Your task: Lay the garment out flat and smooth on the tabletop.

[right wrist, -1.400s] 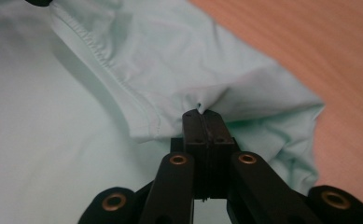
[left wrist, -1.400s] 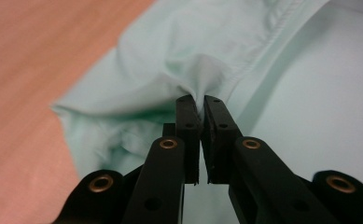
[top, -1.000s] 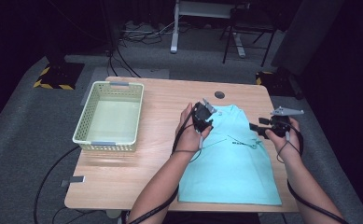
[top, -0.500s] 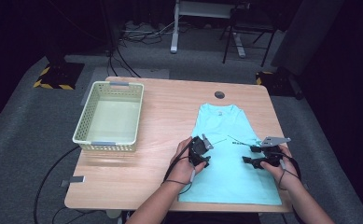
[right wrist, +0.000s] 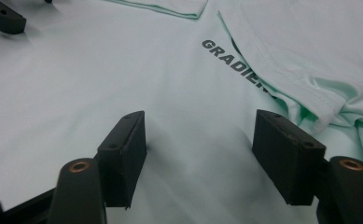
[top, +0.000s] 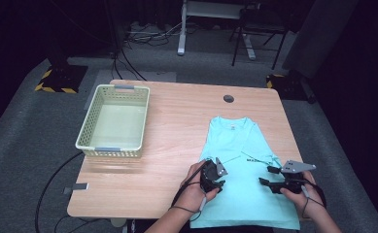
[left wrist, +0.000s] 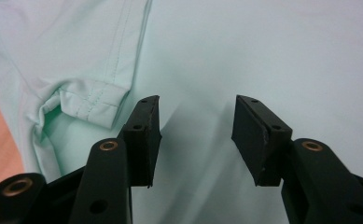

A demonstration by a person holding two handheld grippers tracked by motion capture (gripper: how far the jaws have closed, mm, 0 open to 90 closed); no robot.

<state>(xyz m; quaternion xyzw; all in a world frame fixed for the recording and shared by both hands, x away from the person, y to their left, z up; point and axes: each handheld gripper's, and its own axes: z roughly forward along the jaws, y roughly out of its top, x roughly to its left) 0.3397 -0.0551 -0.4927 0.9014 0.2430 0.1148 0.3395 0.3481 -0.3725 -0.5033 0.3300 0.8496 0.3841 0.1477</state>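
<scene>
A light teal T-shirt [top: 235, 145] lies flat on the right half of the wooden table [top: 177, 121], collar away from me, both sleeves folded in over the chest. Black lettering [right wrist: 230, 63] shows beside the folded right sleeve [right wrist: 310, 70]. My left gripper [top: 214, 180] hovers over the shirt's lower left part, open, with the folded left sleeve cuff [left wrist: 93, 105] just to its left. My right gripper [top: 273, 180] is over the lower right part, open, jaws close above the fabric [right wrist: 170, 93]. Neither holds anything.
A pale green plastic basket [top: 114, 121] stands on the table's left side, with nothing in it. A round cable hole [top: 229, 98] sits near the far edge. Cables trail on the floor at the left [top: 55, 179]. Bare wood lies between basket and shirt.
Both grippers have pulled back from the shirt's shoulder area toward me, down to its lower part. The sleeves now lie folded inward on the shirt.
</scene>
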